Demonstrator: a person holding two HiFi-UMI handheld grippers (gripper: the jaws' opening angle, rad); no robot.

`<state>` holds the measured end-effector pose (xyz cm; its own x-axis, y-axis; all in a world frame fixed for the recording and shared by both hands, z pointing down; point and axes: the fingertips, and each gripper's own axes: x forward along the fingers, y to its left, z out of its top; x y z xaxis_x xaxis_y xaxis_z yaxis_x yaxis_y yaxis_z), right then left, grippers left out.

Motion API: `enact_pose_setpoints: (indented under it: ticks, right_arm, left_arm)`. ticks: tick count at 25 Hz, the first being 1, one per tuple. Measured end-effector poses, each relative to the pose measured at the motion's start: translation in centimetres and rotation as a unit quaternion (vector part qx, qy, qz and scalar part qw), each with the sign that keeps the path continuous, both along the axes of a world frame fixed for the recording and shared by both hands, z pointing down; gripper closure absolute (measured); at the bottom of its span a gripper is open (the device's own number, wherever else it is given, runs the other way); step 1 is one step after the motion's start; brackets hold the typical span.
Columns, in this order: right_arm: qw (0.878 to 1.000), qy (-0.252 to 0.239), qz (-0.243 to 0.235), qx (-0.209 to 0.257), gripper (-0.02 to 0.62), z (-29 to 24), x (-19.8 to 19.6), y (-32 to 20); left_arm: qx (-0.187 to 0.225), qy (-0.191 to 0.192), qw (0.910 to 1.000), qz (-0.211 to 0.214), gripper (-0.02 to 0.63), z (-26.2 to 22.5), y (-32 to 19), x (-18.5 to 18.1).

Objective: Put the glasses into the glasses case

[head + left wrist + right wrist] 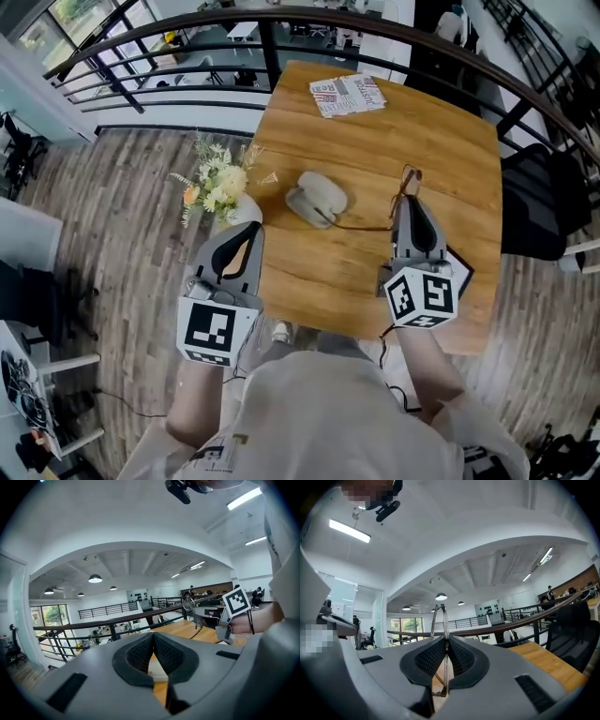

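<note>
Right gripper (pixel 410 201) clenched on glasses (pixel 440 620) by thin frame; left gripper (pixel 249 229) pinched closed, empty. Risk: frame twisting loose short of the seemingly shut glasses case (pixel 317 199).

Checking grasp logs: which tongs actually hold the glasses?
The right tongs: they are shut on the thin frame of the glasses, which sticks up past the tips. The left tongs are shut on nothing.

Head camera looks steeply down from above the person's shoulders onto the wooden table (pixel 422 159), the left gripper (pixel 249 231) and the right gripper (pixel 410 199). Each gripper camera sits close behind its own jaws, facing outward and tilted toward the ceiling. All three views share tabletop and railing (pixel 309 13).
</note>
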<state>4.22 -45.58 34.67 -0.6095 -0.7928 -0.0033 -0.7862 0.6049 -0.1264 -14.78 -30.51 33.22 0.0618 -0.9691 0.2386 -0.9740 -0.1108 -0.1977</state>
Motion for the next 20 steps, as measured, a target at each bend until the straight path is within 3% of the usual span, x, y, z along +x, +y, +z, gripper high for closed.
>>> enact_pose_setpoints:
  ticks: [9, 15, 20]
  right_arm:
    - [0.994, 0.098, -0.035, 0.042, 0.549, 6.9, -5.8, -6.3]
    - [0.983, 0.171, -0.062, 0.025, 0.549, 13.4, -9.6, -8.2]
    - [0.977, 0.202, -0.070, 0.015, 0.549, 18.0, -11.8, -9.0]
  left_arm:
    - [-0.052, 0.033, 0.9971, -0.045, 0.589, 6.7, -3.8, -2.0]
    - [-0.071, 0.060, 0.9929, -0.074, 0.589, 10.4, -5.6, -3.7]
    - [-0.087, 0.069, 0.9894, -0.093, 0.589, 13.8, -6.5, -4.8]
